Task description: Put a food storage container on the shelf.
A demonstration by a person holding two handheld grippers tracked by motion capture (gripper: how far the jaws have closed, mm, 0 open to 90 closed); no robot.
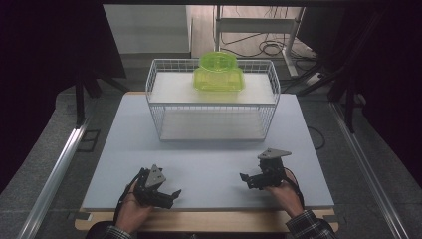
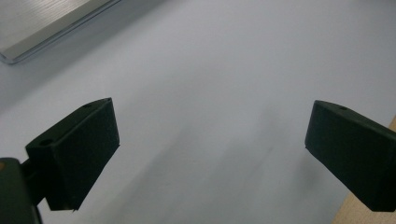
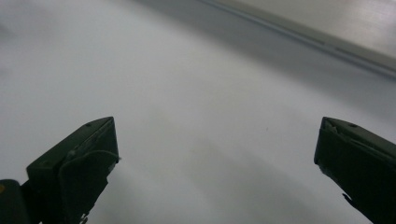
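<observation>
A translucent lime-green container (image 1: 218, 72) stands on the upper shelf of a white wire rack (image 1: 155, 102) at the far middle of the white tabletop (image 1: 209, 159). My left gripper (image 1: 172, 197) rests low near the front edge, left of centre, held in a hand and pointing right. Seen in the left gripper view, my left gripper (image 2: 212, 121) is open over bare white surface. My right gripper (image 1: 246, 180) sits near the front right, pointing left. From its own camera, my right gripper (image 3: 215, 128) is open, nothing between its jaws. Both lie well short of the rack.
The rack's lower shelf (image 1: 211, 124) holds nothing. A wooden strip (image 1: 209, 221) borders the table's front edge. Metal rails (image 1: 57, 172) run along the floor on both sides, and cables (image 1: 268, 47) and a frame lie behind the table.
</observation>
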